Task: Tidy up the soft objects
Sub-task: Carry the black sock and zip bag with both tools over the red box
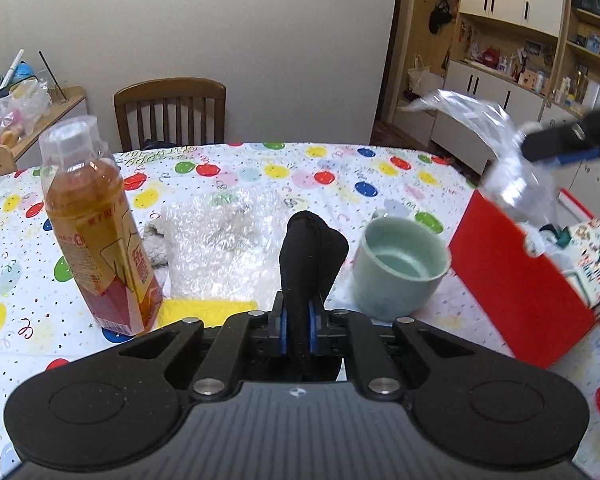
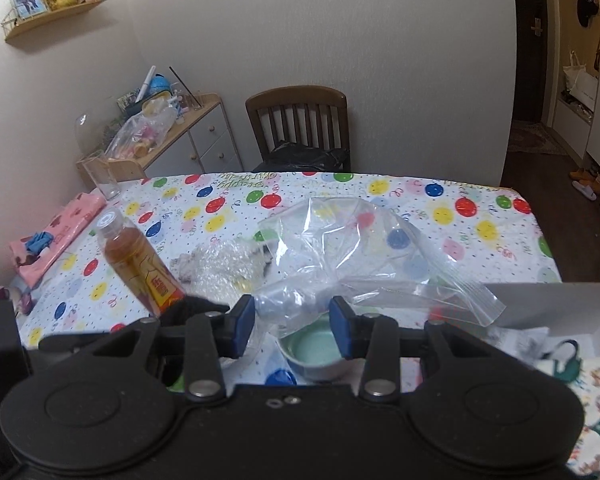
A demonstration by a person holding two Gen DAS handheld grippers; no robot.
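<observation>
My left gripper is shut on a black sock, which stands up between the blue pads. My right gripper is open, with a clear plastic zip bag lying loose between and beyond its fingers; in the left wrist view the bag hangs above the red box. The box holds a patterned cloth. A sheet of bubble wrap covers a fluffy white item on the table, and a yellow cloth lies near my left gripper.
A tea bottle stands left of the sock. A pale green cup stands right of it. A pink cloth lies at the table's left edge, near a glass. A wooden chair stands behind the balloon-print tablecloth.
</observation>
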